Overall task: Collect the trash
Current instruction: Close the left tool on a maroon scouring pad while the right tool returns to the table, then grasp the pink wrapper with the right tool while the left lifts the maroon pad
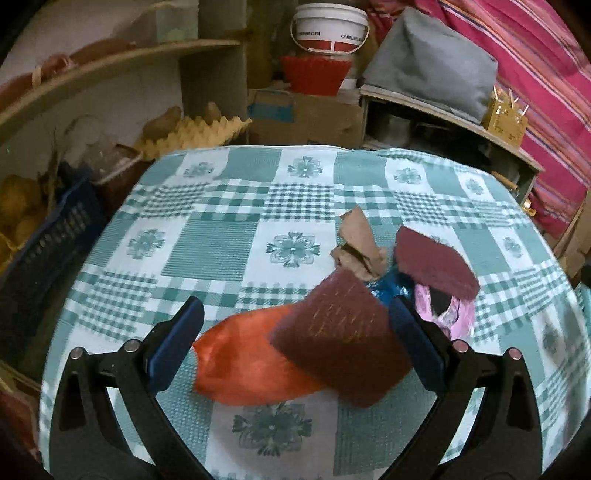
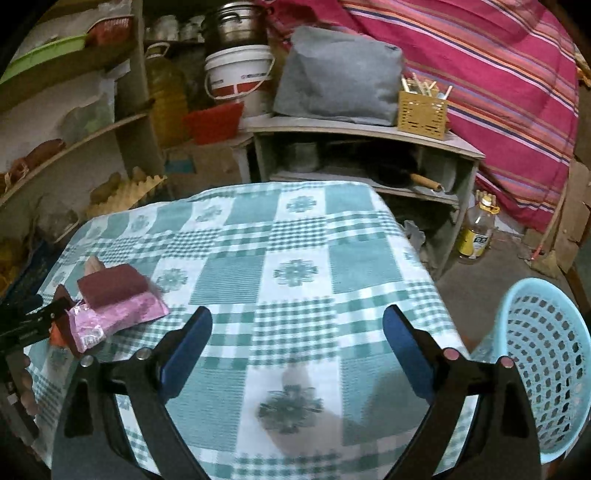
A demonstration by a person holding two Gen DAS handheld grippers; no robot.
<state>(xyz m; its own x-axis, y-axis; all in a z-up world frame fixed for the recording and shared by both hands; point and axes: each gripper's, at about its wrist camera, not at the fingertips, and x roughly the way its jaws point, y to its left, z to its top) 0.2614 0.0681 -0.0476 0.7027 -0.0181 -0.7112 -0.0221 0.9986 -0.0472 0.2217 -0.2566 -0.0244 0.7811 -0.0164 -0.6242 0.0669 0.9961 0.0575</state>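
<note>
A pile of trash lies on the green checked tablecloth (image 1: 221,243). In the left wrist view my left gripper (image 1: 295,339) stands open around an orange wrapper (image 1: 240,365) and a maroon scouring pad (image 1: 340,339) lying on it. Beyond them are crumpled brown paper (image 1: 356,243), a blue wrapper (image 1: 388,288), a second maroon pad (image 1: 436,266) and a pink wrapper (image 1: 454,314). In the right wrist view my right gripper (image 2: 297,347) is open over bare cloth (image 2: 295,266). The pink wrapper (image 2: 118,317) and a maroon pad (image 2: 110,288) lie to its left, and the left gripper's black tip shows at the left edge.
A light blue perforated basket (image 2: 543,365) stands off the table's right edge. Behind the table are a shelf unit (image 2: 369,129) with a grey bag, a white bucket (image 1: 328,29), a red basket and egg trays (image 1: 199,133). A dark blue crate (image 1: 48,243) sits left of the table.
</note>
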